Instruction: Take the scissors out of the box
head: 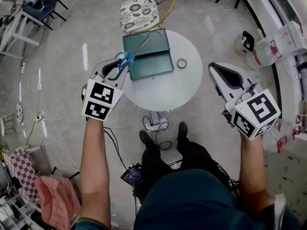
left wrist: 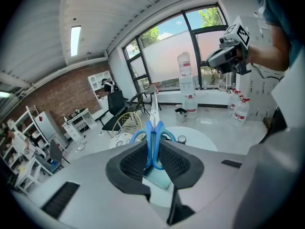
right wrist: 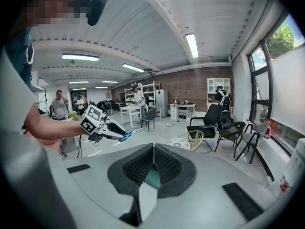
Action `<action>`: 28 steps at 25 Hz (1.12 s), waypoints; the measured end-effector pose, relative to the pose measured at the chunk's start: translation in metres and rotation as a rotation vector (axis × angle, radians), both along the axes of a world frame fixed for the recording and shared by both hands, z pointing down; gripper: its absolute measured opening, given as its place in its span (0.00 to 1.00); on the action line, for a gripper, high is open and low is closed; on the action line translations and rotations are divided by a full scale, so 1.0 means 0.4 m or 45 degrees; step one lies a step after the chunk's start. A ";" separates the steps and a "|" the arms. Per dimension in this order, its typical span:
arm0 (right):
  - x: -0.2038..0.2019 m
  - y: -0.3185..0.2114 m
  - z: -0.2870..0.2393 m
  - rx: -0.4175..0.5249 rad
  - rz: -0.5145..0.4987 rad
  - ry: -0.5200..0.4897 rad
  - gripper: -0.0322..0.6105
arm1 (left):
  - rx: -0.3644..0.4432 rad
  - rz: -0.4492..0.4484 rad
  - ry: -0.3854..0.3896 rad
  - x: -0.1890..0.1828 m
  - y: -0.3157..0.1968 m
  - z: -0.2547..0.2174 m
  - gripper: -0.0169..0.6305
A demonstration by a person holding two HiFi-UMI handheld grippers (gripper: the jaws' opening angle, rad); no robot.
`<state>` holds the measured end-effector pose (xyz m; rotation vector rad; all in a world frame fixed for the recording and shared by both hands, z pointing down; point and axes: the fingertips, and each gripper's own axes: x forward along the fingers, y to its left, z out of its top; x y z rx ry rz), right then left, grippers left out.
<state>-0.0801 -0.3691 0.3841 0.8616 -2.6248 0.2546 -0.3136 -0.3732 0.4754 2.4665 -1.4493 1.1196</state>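
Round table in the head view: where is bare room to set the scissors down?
Free: the near half of the table, between the open box and the near rim, and the right side past the small ring. Crowded: the far left, filled by the box, with the scissors in the left tongs at its left edge.

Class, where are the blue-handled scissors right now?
In the head view the scissors are left of centre, clamped in the left claw at the left edge of the open green box on the round table.
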 end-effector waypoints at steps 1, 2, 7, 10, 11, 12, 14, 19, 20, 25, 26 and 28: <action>-0.009 0.001 -0.024 0.021 -0.011 -0.001 0.11 | 0.019 -0.012 0.008 -0.003 0.013 -0.030 0.17; -0.019 0.004 -0.048 0.039 -0.020 -0.002 0.11 | 0.034 -0.023 0.016 -0.007 0.026 -0.059 0.17; -0.072 0.044 -0.150 0.123 -0.049 -0.003 0.11 | 0.118 -0.077 0.044 -0.044 0.117 -0.192 0.18; -0.079 0.053 -0.195 0.157 -0.052 0.000 0.11 | 0.168 -0.115 0.069 -0.050 0.160 -0.257 0.17; -0.075 0.045 -0.205 0.165 -0.054 0.007 0.11 | 0.178 -0.125 0.071 -0.045 0.163 -0.272 0.17; -0.071 0.037 -0.214 0.174 -0.054 0.018 0.11 | 0.185 -0.132 0.072 -0.040 0.164 -0.286 0.18; -0.068 0.028 -0.232 0.193 -0.055 0.035 0.11 | 0.200 -0.147 0.074 -0.035 0.169 -0.310 0.18; -0.085 0.045 -0.270 0.210 -0.076 0.037 0.11 | 0.243 -0.167 0.093 -0.030 0.209 -0.370 0.18; -0.086 0.047 -0.276 0.212 -0.079 0.036 0.11 | 0.249 -0.167 0.094 -0.028 0.214 -0.381 0.18; -0.081 0.050 -0.297 0.224 -0.091 0.030 0.11 | 0.276 -0.176 0.095 -0.017 0.230 -0.415 0.18; -0.080 0.053 -0.298 0.226 -0.091 0.028 0.11 | 0.280 -0.177 0.094 -0.016 0.233 -0.418 0.18; -0.077 0.060 -0.303 0.227 -0.088 0.026 0.11 | 0.284 -0.176 0.091 -0.014 0.240 -0.425 0.18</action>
